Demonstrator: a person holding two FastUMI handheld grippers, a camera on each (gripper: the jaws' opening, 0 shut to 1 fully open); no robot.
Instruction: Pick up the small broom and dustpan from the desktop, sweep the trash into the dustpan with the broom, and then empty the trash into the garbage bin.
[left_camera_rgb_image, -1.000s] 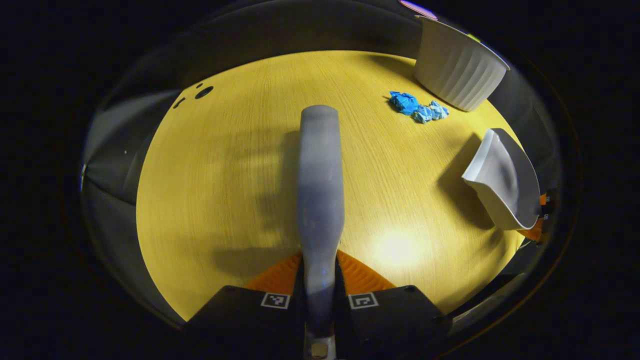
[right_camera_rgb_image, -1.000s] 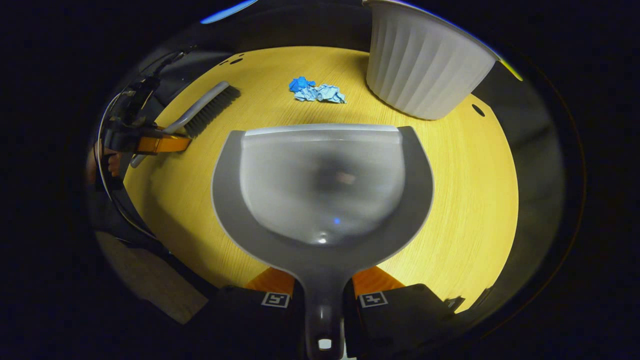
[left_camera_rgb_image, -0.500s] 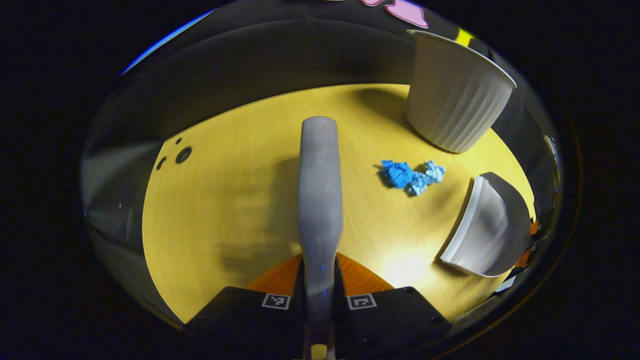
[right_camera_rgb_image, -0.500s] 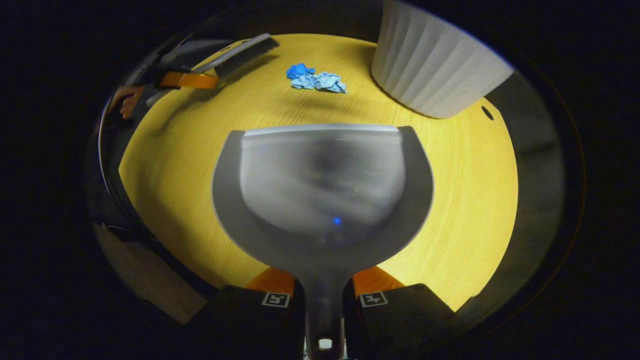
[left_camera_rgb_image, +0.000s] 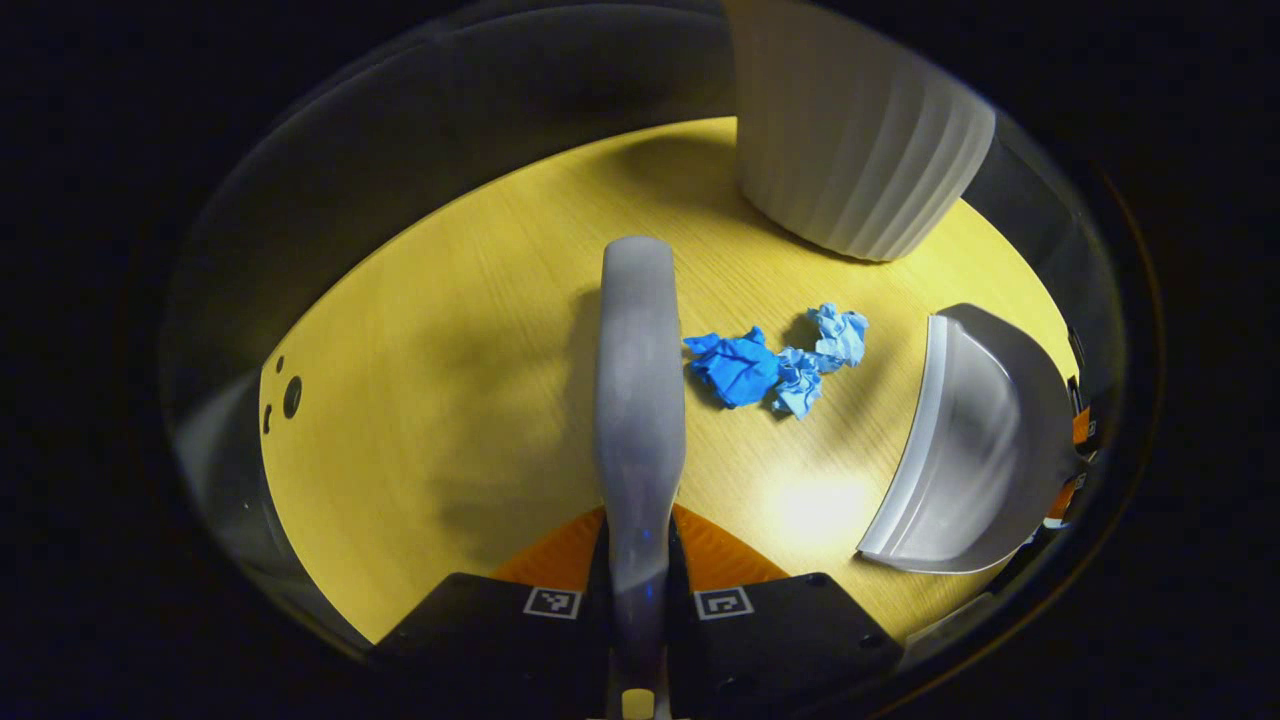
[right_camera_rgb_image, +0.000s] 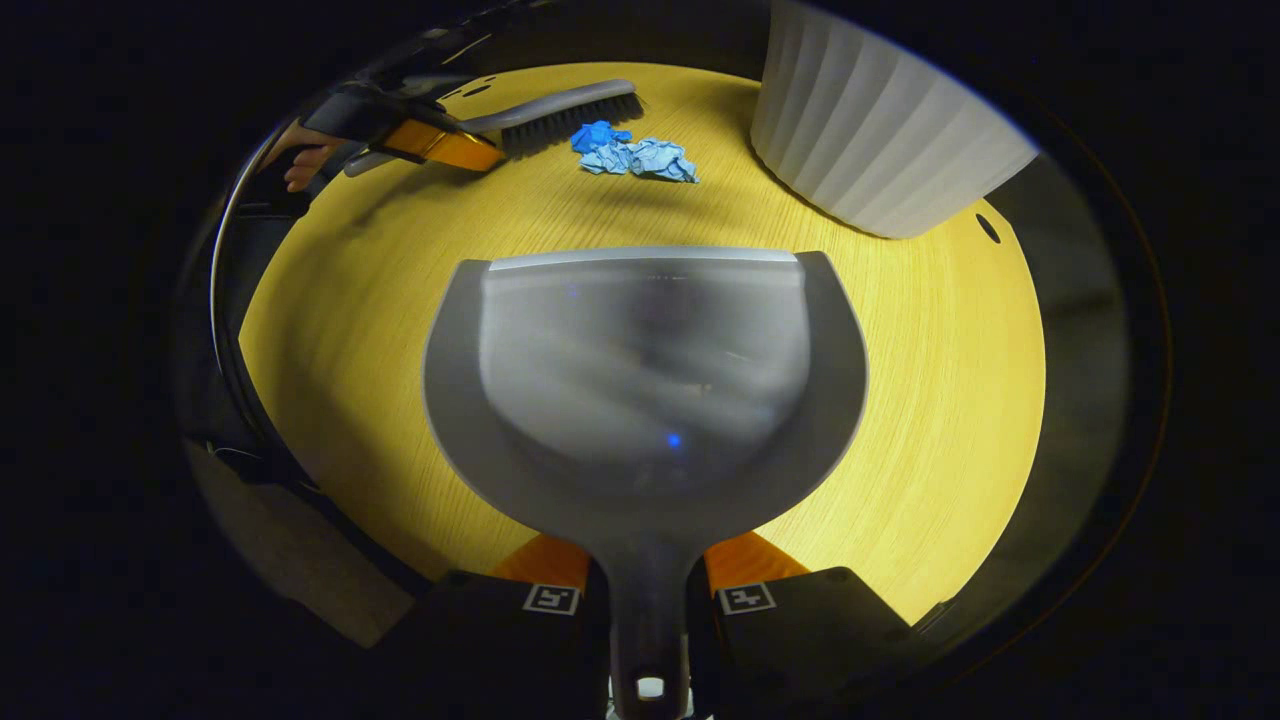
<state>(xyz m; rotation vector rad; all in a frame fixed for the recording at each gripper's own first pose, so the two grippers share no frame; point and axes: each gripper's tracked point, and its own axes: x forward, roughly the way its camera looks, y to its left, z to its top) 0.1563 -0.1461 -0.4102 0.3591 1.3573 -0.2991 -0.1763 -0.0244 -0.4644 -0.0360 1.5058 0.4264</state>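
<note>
Grey plastic forms the dustpan (right_camera_rgb_image: 640, 400), whose handle is clamped between the two fingers of the right gripper (right_camera_rgb_image: 648, 590); its scoop is seen from above in the right gripper view, and nothing lies in it. A white ribbed garbage bin (right_camera_rgb_image: 870, 140) stands upright on the yellow wooden desktop (right_camera_rgb_image: 940, 400), beyond and to the right of the dustpan's front lip; its inside cannot be seen. The trash (right_camera_rgb_image: 632, 155), a few crumpled blue paper scraps lying together, rests on the desktop ahead of the dustpan's lip, well apart from it and near the bin. In the left gripper view the small broom (left_camera_rgb_image: 640, 400) is seen from behind as a grey back running forward from the left gripper (left_camera_rgb_image: 640, 600), whose fingers are clenched on its handle; its bristles are hidden there, whereas in the right gripper view the dark bristles (right_camera_rgb_image: 570, 112) are seen just beside the trash, on its left, with a hand (right_camera_rgb_image: 305, 165) behind that gripper. In the left gripper view the trash lies just right of the broom head, between it and the dustpan, which appears tilted with its lip turned toward the scraps. Whether the bristles touch the desktop cannot be told. Small dark holes (left_camera_rgb_image: 290, 397) are set in the desktop near its far-left edge.
</note>
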